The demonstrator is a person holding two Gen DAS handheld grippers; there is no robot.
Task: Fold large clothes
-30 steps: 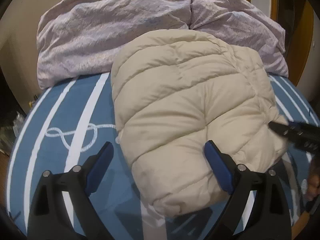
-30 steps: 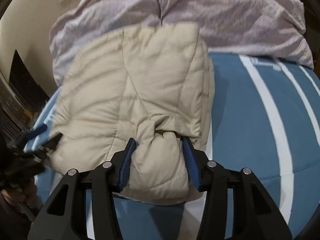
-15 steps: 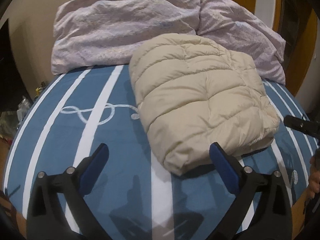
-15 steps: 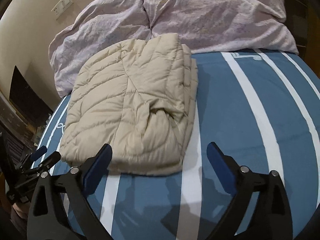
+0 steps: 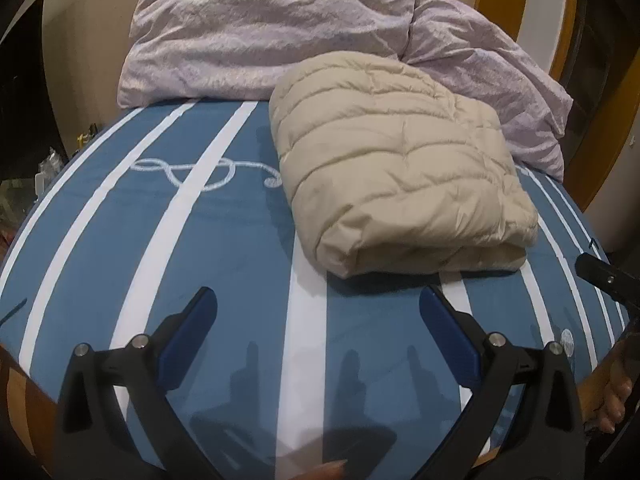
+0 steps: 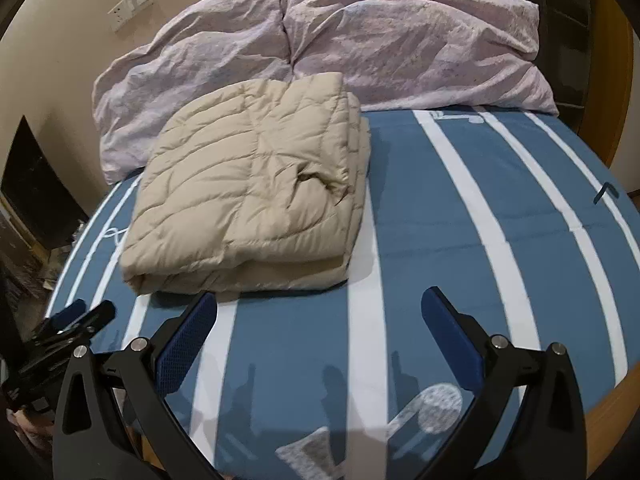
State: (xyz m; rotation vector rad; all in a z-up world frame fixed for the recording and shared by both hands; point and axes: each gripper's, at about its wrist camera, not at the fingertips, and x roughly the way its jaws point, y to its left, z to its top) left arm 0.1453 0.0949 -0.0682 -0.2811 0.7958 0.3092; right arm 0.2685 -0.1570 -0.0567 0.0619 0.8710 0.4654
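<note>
A cream quilted puffer jacket [image 5: 400, 168] lies folded into a thick rectangle on the blue bed cover with white stripes [image 5: 224, 240]. It also shows in the right wrist view [image 6: 252, 196]. My left gripper [image 5: 318, 312] is open and empty, held back from the jacket's near edge. My right gripper [image 6: 320, 312] is open and empty, also short of the jacket. The left gripper's tip [image 6: 80, 316] shows at the lower left of the right wrist view, and the right gripper [image 5: 608, 280] shows at the right edge of the left wrist view.
A crumpled pale lilac duvet [image 5: 280, 32] is heaped along the far side of the bed, touching the jacket's far edge; it also shows in the right wrist view [image 6: 380, 36]. A beige wall with a switch plate [image 6: 132, 6] is behind. A wooden bed frame [image 6: 608, 404] edges the mattress.
My right gripper let go of the jacket's folded end and opened. Both grippers pulled back toward the bed's near edge, and the jacket now lies flat and free.
</note>
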